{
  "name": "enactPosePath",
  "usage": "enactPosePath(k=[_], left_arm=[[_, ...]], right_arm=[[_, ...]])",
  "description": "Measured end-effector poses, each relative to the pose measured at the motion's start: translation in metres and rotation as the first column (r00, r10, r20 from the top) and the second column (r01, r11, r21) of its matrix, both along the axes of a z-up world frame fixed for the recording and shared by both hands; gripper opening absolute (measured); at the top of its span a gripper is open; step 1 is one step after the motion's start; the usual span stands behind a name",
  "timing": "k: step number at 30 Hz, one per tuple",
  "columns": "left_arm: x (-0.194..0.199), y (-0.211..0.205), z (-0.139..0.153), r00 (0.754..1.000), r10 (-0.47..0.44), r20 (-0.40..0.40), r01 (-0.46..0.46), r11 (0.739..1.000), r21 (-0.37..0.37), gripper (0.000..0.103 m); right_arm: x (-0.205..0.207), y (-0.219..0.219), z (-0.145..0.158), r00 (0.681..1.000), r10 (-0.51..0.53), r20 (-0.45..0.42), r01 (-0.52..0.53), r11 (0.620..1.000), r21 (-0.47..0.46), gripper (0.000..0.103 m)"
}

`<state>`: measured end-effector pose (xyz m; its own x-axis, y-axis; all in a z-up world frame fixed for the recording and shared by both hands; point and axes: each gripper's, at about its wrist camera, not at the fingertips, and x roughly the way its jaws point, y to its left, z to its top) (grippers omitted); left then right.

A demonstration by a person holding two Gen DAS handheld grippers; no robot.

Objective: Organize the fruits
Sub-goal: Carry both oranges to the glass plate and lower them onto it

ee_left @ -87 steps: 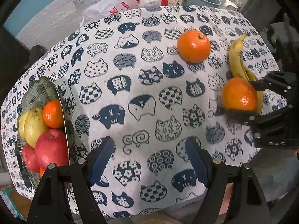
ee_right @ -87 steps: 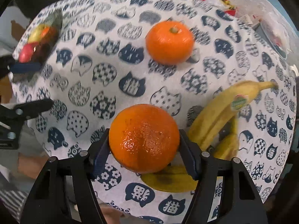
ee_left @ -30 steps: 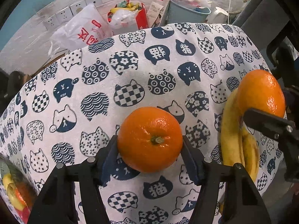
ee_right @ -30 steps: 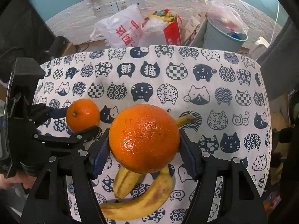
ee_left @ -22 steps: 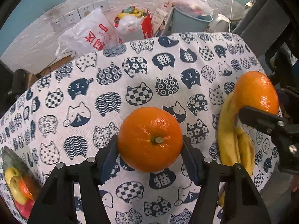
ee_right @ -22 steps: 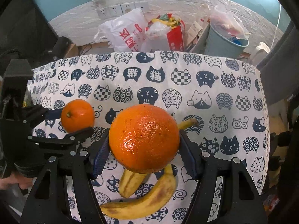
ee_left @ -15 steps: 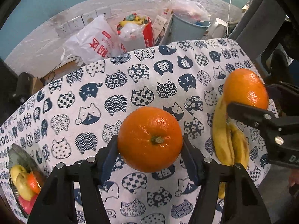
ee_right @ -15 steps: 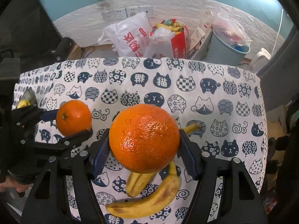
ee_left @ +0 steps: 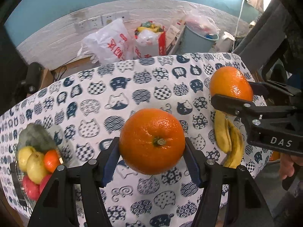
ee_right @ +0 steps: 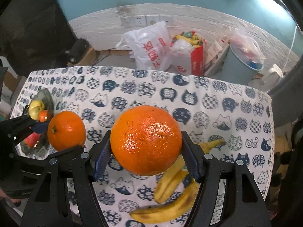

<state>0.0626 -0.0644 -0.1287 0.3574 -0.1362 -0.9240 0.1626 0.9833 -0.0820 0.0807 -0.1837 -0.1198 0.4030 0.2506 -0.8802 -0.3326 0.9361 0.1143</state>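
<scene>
My left gripper point(ee_left: 152, 158) is shut on an orange point(ee_left: 152, 141) and holds it above the cat-print tablecloth point(ee_left: 121, 94). My right gripper point(ee_right: 146, 158) is shut on a second orange point(ee_right: 145, 140), also held in the air; that orange shows at the right of the left wrist view point(ee_left: 230, 83). The left gripper's orange shows at the left of the right wrist view point(ee_right: 66, 127). Bananas point(ee_right: 170, 204) lie on the cloth under the right gripper, also in the left wrist view point(ee_left: 229, 141). A glass fruit bowl point(ee_left: 34, 138) with apples, pears and a small orange sits at the table's left end.
Behind the table stand white and red plastic bags point(ee_left: 111, 43), a grey bin point(ee_left: 198, 39) and a wall with sockets point(ee_right: 146, 19). The table's right edge point(ee_right: 270, 132) drops off beside a dark chair. A hand point(ee_left: 287, 166) holds the right gripper.
Both grippers have risen with their oranges, so the table looks smaller and further below. The fruit bowl has come more into view at the left. Both grips are unchanged.
</scene>
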Motion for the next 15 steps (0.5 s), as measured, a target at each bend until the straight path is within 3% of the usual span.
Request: enactPosePath(k=[9, 15], left_arm=[[-0.023, 0.058, 0.018, 0.995, 0.096, 0.026, -0.095, 0.995, -0.025, 0.066], [-0.038, 0.101, 0.02, 0.985, 0.165, 0.042, -0.165, 0.986, 0.003, 0.066]], right_arm=[[-0.006, 0.055, 0.011, 0.996, 0.086, 0.01, -0.086, 0.996, 0.024, 0.069], [-0.007, 0.096, 0.017, 0.989, 0.147, 0.013, -0.148, 0.988, 0.039, 0.069]])
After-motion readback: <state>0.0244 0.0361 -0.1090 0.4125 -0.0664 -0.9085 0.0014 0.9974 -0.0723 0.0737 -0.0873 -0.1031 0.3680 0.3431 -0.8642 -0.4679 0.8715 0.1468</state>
